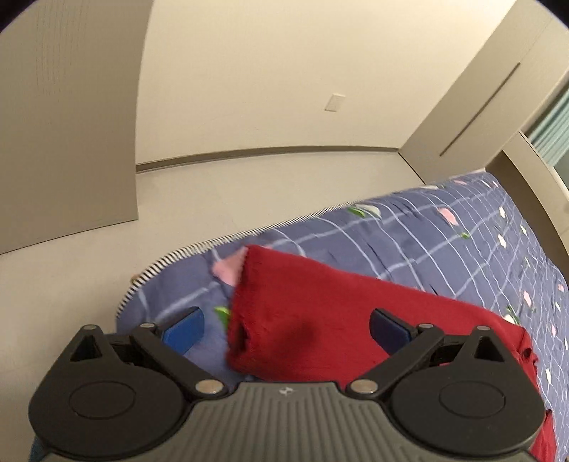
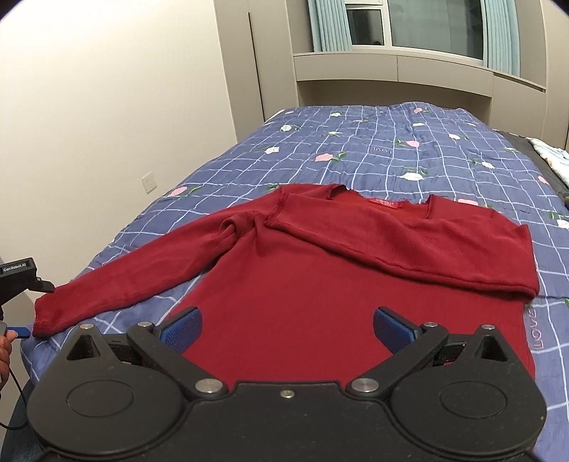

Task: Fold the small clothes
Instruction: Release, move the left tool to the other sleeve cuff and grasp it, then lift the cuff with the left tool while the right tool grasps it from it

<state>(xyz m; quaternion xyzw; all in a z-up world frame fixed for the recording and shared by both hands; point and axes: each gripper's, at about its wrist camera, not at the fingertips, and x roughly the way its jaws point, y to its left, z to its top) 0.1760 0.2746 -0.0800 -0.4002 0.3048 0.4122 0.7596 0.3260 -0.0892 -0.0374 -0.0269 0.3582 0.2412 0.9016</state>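
Note:
A red knitted sweater (image 2: 302, 284) lies flat on the blue checked bedspread (image 2: 391, 149). Its right sleeve is folded across the chest. Its left sleeve (image 2: 142, 273) stretches out toward the bed's left edge. My right gripper (image 2: 286, 328) is open and empty, just above the sweater's lower hem. My left gripper (image 1: 286, 328) is open, with the cuff of the left sleeve (image 1: 284, 320) lying between its blue pads, not pinched. The left gripper also shows at the left edge of the right wrist view (image 2: 21, 305), by the cuff.
The bed's left edge with striped piping (image 1: 170, 259) drops to a pale floor (image 1: 249, 184). A wall runs along the left side. Cabinets and a window (image 2: 409, 25) stand behind the bed's head. A pale cloth (image 2: 551, 156) lies at the far right.

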